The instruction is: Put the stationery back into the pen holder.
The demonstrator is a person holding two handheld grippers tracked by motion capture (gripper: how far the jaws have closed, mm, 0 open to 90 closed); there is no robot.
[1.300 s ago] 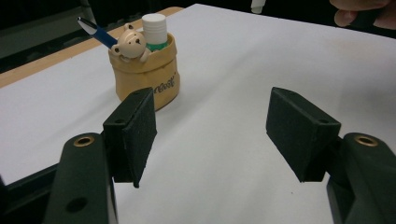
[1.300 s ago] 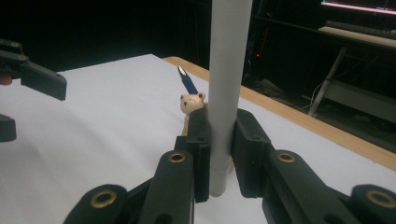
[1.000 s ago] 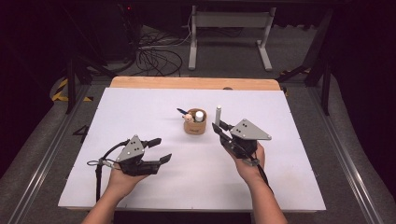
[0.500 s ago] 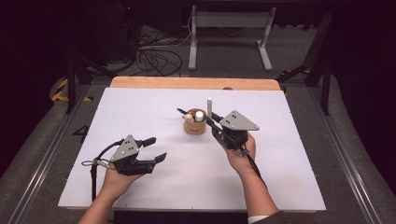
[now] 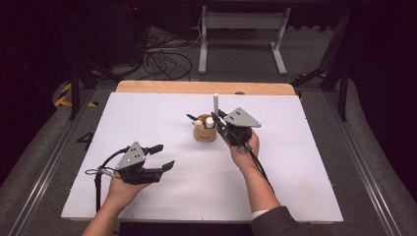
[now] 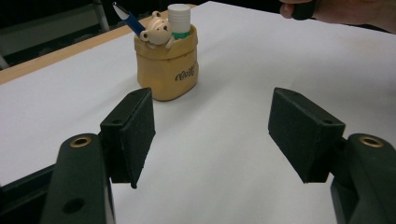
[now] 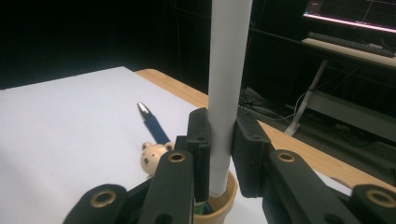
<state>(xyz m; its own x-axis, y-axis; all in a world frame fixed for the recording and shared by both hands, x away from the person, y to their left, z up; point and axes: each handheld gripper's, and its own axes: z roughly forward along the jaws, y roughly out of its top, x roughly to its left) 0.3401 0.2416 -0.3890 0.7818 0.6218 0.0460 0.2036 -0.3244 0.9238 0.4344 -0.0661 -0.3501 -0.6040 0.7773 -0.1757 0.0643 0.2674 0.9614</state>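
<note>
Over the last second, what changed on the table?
The right gripper, shut on the white marker, carried it upright from right of the pen cup to over its rim; in the right gripper view the marker's lower end sits at the cup's mouth. Unchanged: the left gripper rests open on the white table, and the cup keeps its blue pen.

Left black two-jaw gripper: grey three-cornered top plate with small dark holes; black cable looping off its rear; blocky matte pads, brass-ringed screw holes on the jaw arms; right black two-jaw gripper: same grey plate, black cable trailing along the forearm; dark sleeve with white cuff.
</note>
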